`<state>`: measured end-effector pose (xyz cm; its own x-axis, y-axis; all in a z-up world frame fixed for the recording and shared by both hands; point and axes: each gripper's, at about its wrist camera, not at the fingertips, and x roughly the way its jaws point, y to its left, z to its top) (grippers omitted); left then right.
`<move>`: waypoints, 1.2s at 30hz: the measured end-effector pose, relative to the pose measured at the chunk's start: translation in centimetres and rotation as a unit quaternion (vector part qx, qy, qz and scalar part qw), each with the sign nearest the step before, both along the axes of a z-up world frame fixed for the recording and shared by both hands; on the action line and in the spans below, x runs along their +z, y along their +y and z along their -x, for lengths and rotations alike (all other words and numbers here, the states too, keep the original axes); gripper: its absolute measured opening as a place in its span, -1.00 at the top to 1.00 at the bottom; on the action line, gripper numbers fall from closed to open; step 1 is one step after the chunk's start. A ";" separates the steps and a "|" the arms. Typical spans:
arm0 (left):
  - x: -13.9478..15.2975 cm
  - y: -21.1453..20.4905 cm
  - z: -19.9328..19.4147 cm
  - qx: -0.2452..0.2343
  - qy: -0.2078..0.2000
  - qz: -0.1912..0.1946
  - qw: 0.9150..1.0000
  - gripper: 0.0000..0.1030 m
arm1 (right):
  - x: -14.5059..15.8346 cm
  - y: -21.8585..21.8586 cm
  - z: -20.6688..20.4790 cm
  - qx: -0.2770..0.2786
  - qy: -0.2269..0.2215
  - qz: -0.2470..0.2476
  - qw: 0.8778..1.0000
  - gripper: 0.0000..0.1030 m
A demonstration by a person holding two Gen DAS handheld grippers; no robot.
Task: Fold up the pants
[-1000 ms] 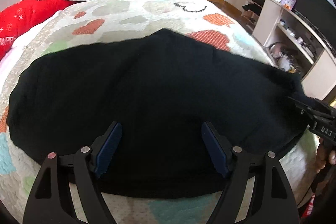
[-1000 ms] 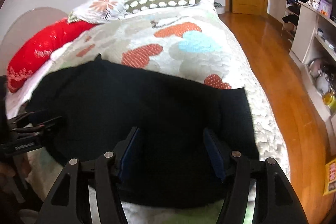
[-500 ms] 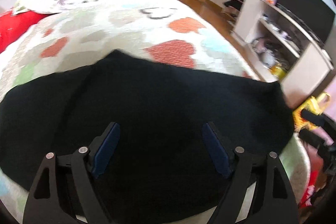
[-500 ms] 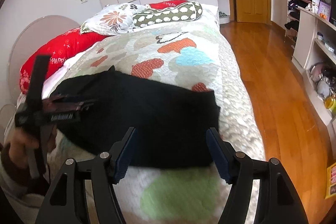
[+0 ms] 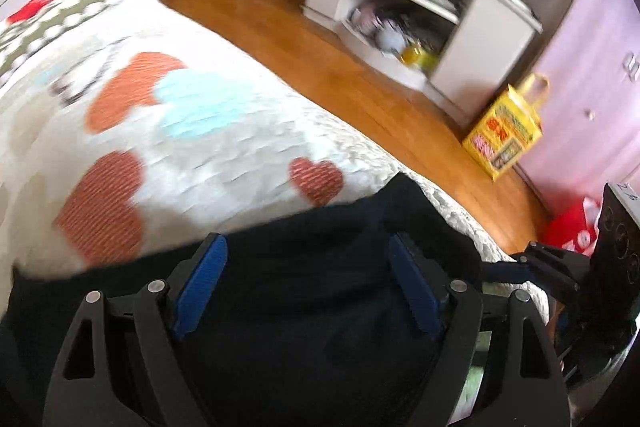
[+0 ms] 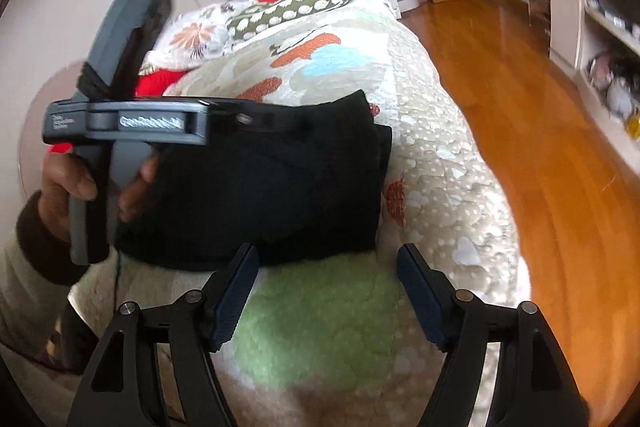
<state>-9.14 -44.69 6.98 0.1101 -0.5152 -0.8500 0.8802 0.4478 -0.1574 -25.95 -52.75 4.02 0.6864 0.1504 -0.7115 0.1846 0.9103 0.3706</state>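
Pants (image 6: 272, 187) folded on bed (image 6: 440, 167) (both tools spread).

I see the bed (image 6: 452, 163) under a quilted cream cover printed with orange, pale blue and red hearts and one green patch near its foot. The black pants (image 6: 272, 183) lie folded into a compact block directly on that cover, close to the foot, their near edge touching the green patch. At the head end I make out a green bolster with white spots (image 6: 292, 7), a floral pillow (image 6: 196, 35) beside it, and a red pillow (image 6: 160, 83) partly hidden. The bed stands on a glossy wooden floor (image 6: 540, 115).
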 end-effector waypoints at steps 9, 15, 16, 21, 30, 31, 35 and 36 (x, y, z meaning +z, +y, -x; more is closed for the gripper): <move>-2.2 -3.9 -0.2 -0.016 -0.005 -0.013 1.000 -0.67 | -2.2 -1.7 -1.2 -0.058 -0.046 -0.103 0.992 0.28; 0.5 -1.0 -1.5 0.017 0.027 0.028 0.999 -0.67 | 1.1 0.3 -1.5 -0.037 -0.073 -0.052 0.995 0.58; 1.4 0.0 -2.0 0.029 0.024 0.039 0.999 -0.67 | 2.2 1.0 -1.6 -0.027 -0.081 -0.037 0.996 0.58; 4.7 7.1 -4.4 0.103 0.027 0.082 0.991 -0.67 | 6.4 4.6 -3.4 0.024 -0.111 0.010 0.994 0.58; 3.8 22.8 -7.3 0.283 0.061 0.106 0.951 -0.67 | 4.4 15.4 -11.8 0.159 -0.070 0.009 0.985 -0.17; 3.3 24.1 -7.3 0.297 0.071 0.106 0.946 -0.67 | 3.5 16.1 -12.4 0.168 -0.059 -0.019 0.984 -0.17; 1.8 26.6 -6.6 0.322 0.086 0.106 0.937 -0.67 | 4.3 14.6 -10.6 0.175 -0.084 -0.068 0.979 -0.28; 1.5 26.9 -6.2 0.320 0.089 0.108 0.937 -0.67 | 4.9 13.8 -9.8 0.161 -0.091 -0.051 0.981 -0.34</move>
